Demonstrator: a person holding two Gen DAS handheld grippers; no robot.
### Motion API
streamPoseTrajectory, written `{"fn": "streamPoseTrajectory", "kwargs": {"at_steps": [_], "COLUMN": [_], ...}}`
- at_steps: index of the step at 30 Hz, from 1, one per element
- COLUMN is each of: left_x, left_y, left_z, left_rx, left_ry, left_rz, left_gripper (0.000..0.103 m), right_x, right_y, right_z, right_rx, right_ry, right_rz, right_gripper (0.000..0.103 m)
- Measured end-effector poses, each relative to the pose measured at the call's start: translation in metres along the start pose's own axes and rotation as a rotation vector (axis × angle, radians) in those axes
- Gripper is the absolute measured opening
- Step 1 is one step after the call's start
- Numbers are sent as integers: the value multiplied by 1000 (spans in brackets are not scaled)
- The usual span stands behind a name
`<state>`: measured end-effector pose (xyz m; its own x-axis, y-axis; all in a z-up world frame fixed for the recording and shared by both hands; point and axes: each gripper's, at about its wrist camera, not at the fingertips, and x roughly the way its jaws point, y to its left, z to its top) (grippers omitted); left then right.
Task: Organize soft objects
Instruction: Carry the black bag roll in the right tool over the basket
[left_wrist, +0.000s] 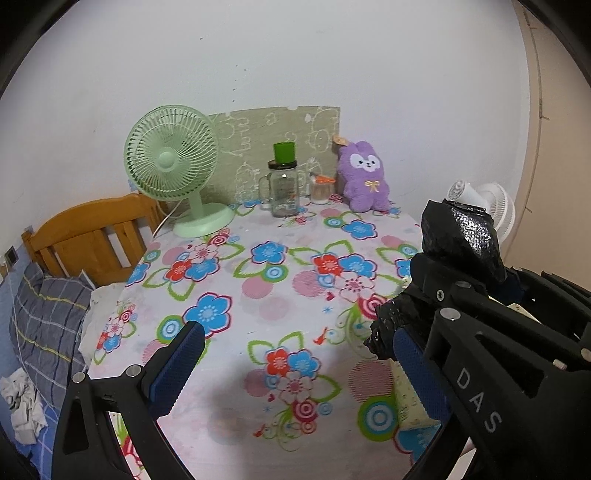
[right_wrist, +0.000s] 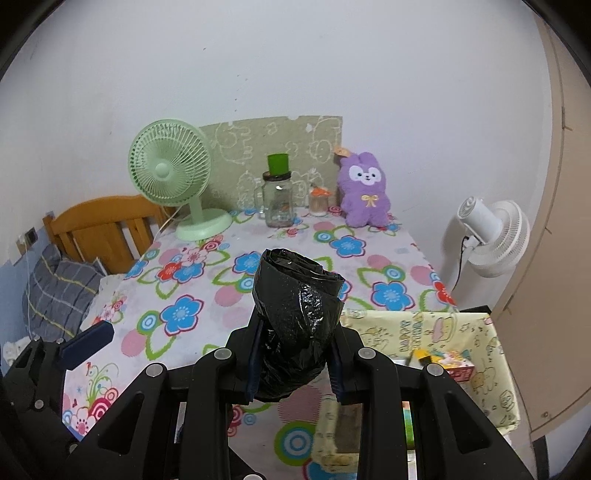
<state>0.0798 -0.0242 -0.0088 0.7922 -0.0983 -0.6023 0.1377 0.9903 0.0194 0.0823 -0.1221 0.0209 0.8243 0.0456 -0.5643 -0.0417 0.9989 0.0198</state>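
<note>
My right gripper (right_wrist: 295, 363) is shut on a roll of black plastic bags (right_wrist: 295, 314) and holds it upright above the flowered table (right_wrist: 207, 302). The roll also shows in the left wrist view (left_wrist: 461, 236), at the right, with the right gripper's frame under it. My left gripper (left_wrist: 295, 365) is open and empty over the table's near half; one of its blue fingers (right_wrist: 86, 345) shows at the left of the right wrist view. A purple plush rabbit (right_wrist: 364, 190) sits upright at the table's far right against the wall, also seen in the left wrist view (left_wrist: 364, 181).
A green desk fan (right_wrist: 173, 177), a glass jar with a green cup on it (right_wrist: 277, 199) and a small jar (right_wrist: 318, 201) stand at the back. A yellow fabric box (right_wrist: 480, 332) with small items sits at the near right. A white fan (right_wrist: 491, 240) and a wooden bed (right_wrist: 103, 232) flank the table.
</note>
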Motion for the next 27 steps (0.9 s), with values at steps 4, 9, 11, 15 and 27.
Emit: {"fn": "streamPoseTrajectory", "kwargs": {"at_steps": [4, 9, 11, 15, 27], "left_x": [-2, 0, 2, 5, 24], "left_y": [-15, -34, -41, -55, -90], "left_z": [4, 7, 8, 9, 11], "left_rx": [7, 21, 29, 44, 72], "left_ry": [-15, -22, -19, -16, 10], "left_rz": [-6, -26, -34, -47, -104], "left_gripper": [103, 103, 103, 103, 103], "right_x": [-5, -7, -8, -7, 1], "right_y": [-14, -33, -41, -55, -94], "right_z": [1, 0, -1, -2, -8], "right_rx": [8, 25, 35, 50, 96], "right_ry": [-11, -18, -18, -19, -12], "right_rz": [-10, -26, -34, -48, -90], "right_gripper": [32, 32, 32, 32, 32]}}
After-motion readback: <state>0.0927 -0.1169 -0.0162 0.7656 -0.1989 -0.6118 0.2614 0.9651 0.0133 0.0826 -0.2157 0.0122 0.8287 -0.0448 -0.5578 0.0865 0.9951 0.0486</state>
